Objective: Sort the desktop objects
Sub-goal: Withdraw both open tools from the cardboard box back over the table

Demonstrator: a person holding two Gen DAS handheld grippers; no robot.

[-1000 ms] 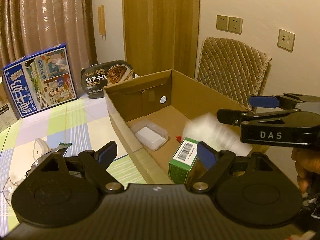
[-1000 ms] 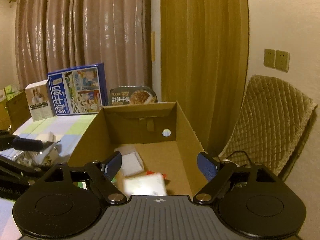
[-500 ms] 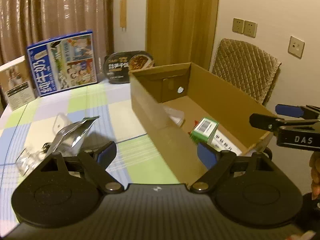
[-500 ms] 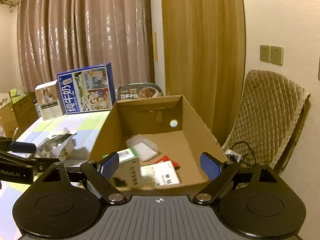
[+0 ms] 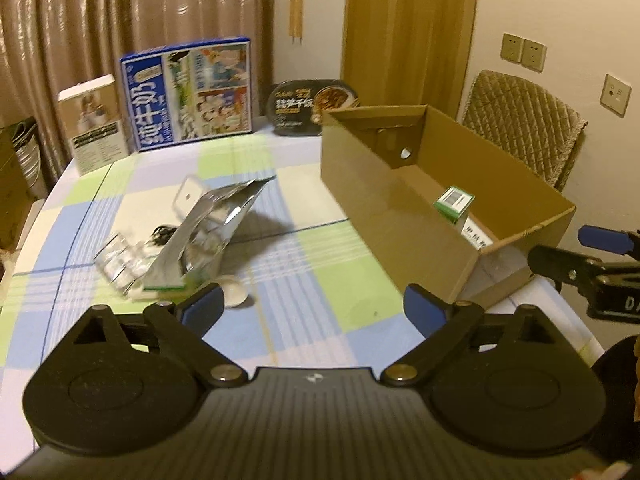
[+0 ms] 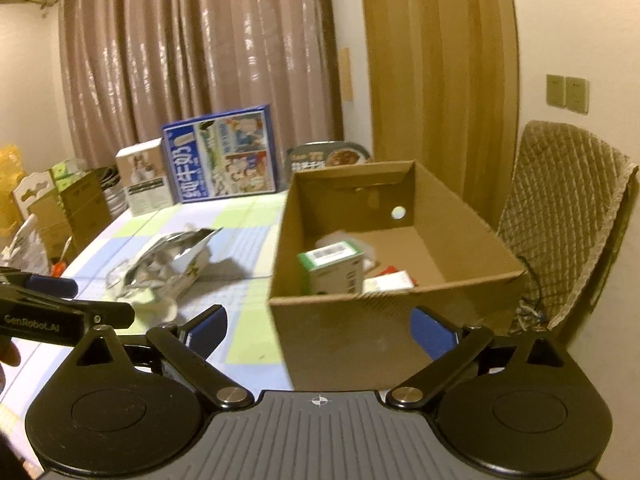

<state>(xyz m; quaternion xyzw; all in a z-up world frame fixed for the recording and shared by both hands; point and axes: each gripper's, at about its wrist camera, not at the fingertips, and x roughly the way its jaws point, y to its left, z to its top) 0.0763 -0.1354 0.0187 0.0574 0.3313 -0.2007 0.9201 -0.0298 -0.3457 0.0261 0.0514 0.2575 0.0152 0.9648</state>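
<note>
An open cardboard box [image 5: 400, 208] [image 6: 360, 332] sits on the right of the checked table. Inside it lie a green-and-white carton [image 5: 456, 202] [image 6: 332, 266] and a white packet [image 6: 390, 282]. A silver foil bag [image 5: 212, 232] [image 6: 168, 264], a clear plastic pack [image 5: 118, 262] and a small white lid [image 5: 234, 294] lie left of the box. My left gripper [image 5: 312, 312] hovers over the table before the foil bag, jaws opening, nothing between them. My right gripper [image 6: 319, 330] faces the box's near wall, jaws opening and empty.
A blue milk case [image 5: 192, 96], a white carton [image 5: 94, 124] and a black meal tray [image 5: 312, 108] stand along the table's far edge by the curtain. A quilted chair [image 6: 560, 216] is right of the box. Stacked cartons [image 6: 76, 208] sit beyond the table's left edge.
The white packet dropped from the right gripper into the box and settled beside the green carton. Both grippers drew back from the box, the left swinging toward the foil bag, and their jaws spread wider.
</note>
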